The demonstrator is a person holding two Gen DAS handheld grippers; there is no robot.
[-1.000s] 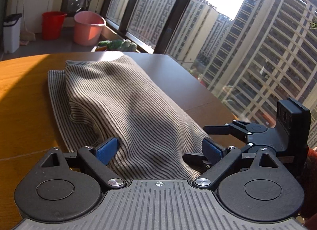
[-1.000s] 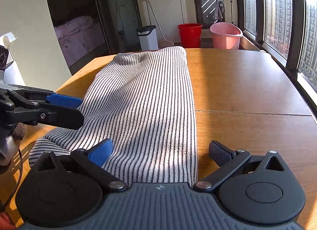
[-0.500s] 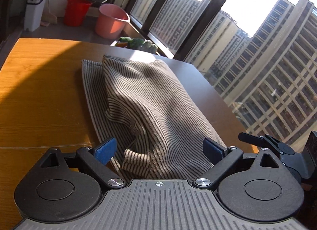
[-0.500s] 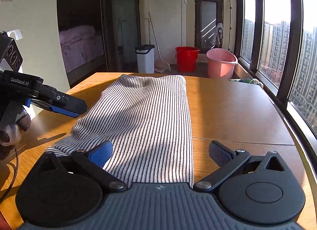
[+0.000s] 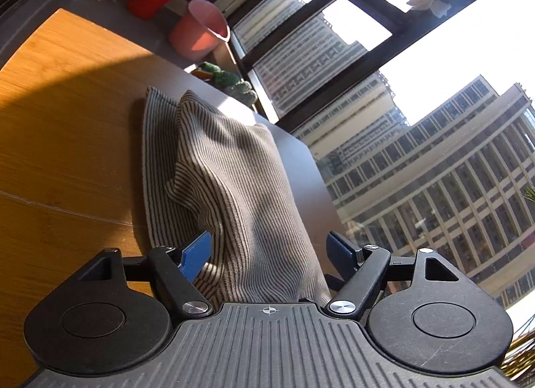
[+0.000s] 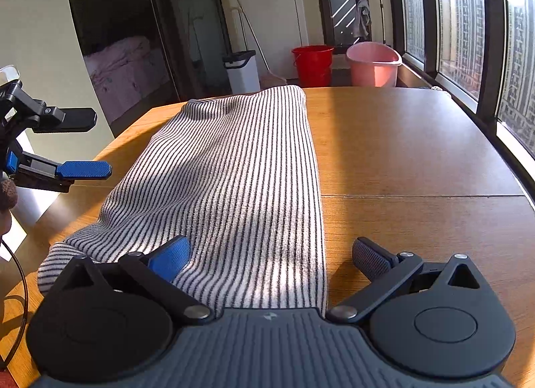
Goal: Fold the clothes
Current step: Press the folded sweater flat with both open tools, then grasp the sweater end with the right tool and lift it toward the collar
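A grey and black striped garment (image 6: pixel 230 180) lies folded lengthwise on the wooden table (image 6: pixel 418 160), running away from me. In the left wrist view the garment (image 5: pixel 234 187) bulges up between the fingers. My left gripper (image 5: pixel 271 254) is open, tilted, above the garment's near end; it also shows at the left of the right wrist view (image 6: pixel 77 144), held off the cloth. My right gripper (image 6: pixel 271 254) is open over the garment's near right edge, the left finger (image 6: pixel 169 259) on the cloth, the right finger (image 6: pixel 371 259) over bare table.
A red bucket (image 6: pixel 312 65), a pink bucket (image 6: pixel 372 63) and a white bin (image 6: pixel 242 70) stand on the floor past the table's far end. Tall windows (image 6: pixel 468 30) run along the right side. A green object (image 5: pixel 230 82) lies beyond the table edge.
My left gripper has risen and tilted, so its view now rolls toward the windows. My right gripper has dropped slightly toward the cloth. Both stayed open.
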